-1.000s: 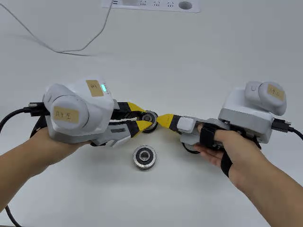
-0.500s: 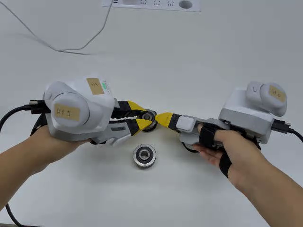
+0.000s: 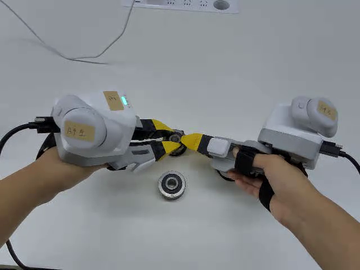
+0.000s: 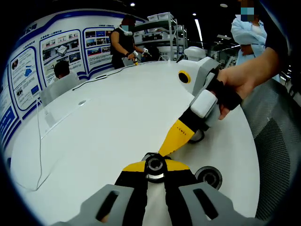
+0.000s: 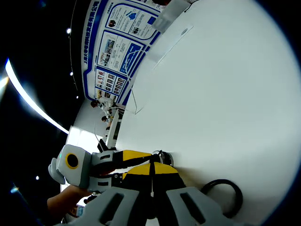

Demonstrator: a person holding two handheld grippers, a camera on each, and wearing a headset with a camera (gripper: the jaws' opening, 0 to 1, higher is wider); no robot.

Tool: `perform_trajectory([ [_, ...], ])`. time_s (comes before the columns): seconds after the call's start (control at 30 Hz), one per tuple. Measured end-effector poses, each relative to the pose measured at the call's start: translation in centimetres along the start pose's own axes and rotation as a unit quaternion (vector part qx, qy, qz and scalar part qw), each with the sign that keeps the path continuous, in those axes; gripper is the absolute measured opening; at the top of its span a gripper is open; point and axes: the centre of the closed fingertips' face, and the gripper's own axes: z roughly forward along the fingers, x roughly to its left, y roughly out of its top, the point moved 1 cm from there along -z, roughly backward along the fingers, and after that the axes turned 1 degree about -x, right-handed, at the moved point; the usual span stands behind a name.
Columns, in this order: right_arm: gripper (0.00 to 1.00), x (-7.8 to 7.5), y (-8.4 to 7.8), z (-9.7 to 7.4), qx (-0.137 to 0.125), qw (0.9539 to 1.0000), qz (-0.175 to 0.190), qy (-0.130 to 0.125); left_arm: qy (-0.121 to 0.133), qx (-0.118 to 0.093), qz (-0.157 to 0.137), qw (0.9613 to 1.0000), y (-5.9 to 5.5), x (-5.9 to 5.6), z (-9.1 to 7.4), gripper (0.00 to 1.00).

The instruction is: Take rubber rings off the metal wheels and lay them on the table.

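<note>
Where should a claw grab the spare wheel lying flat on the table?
By its round outer edge, coming straight down from above. The spare wheel lies flat on the table, hole facing up, clear of the held wheel in the left claw, so jaws could likely close on opposite sides of the rim.
</note>
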Motion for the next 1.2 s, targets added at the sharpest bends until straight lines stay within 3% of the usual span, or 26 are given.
perform_trajectory([
  [1.2, 0.00, 0.95, -0.22, -0.19, 0.014, 0.9990, 0.004, 0.042, 0.000, -0.005, 0.002, 1.0000, -0.06, 0.06, 0.02, 0.12],
])
